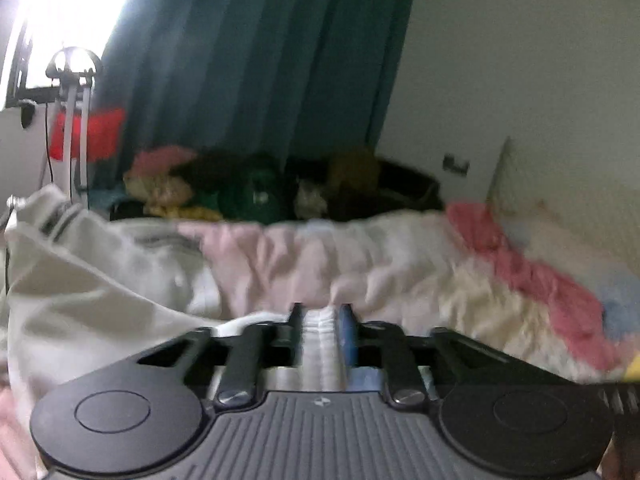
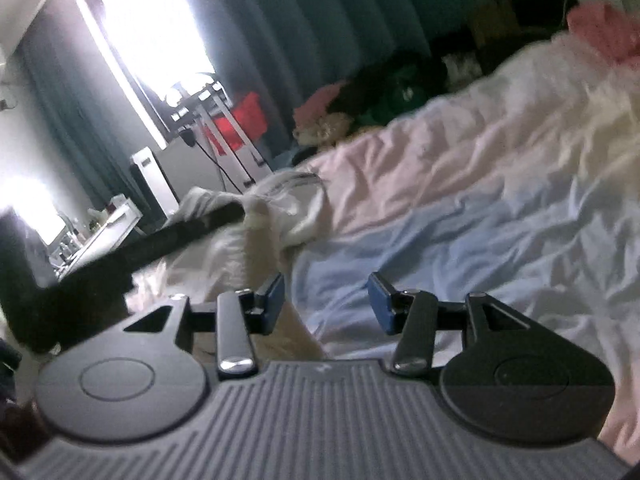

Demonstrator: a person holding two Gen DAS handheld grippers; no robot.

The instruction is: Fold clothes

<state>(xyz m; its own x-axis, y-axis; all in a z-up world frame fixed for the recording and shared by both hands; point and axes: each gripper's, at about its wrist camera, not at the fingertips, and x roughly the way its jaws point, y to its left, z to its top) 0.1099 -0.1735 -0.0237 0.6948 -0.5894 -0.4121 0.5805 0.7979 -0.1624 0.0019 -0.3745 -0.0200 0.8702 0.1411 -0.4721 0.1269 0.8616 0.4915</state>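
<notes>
A white garment with grey stripes (image 1: 88, 280) lies bunched on the left of the bed. A ribbed white strip of it (image 1: 320, 336) runs between the fingers of my left gripper (image 1: 321, 314), whose jaws stand a little apart; the blur hides whether the pads press on it. In the right wrist view the same garment (image 2: 288, 204) lies crumpled beyond my right gripper (image 2: 326, 300). That gripper is open and holds nothing. It hovers over the pale blue part of the bedsheet (image 2: 460, 240).
The pastel sheet (image 1: 360, 260) is wrinkled. A pink garment (image 1: 540, 276) lies at the right of the bed. Beyond the far edge sit a pile of dark and coloured clothes (image 1: 248, 188), a teal curtain (image 1: 260, 60) and a white stand (image 1: 74, 120). A dark blurred bar (image 2: 152, 244) crosses left of the right gripper.
</notes>
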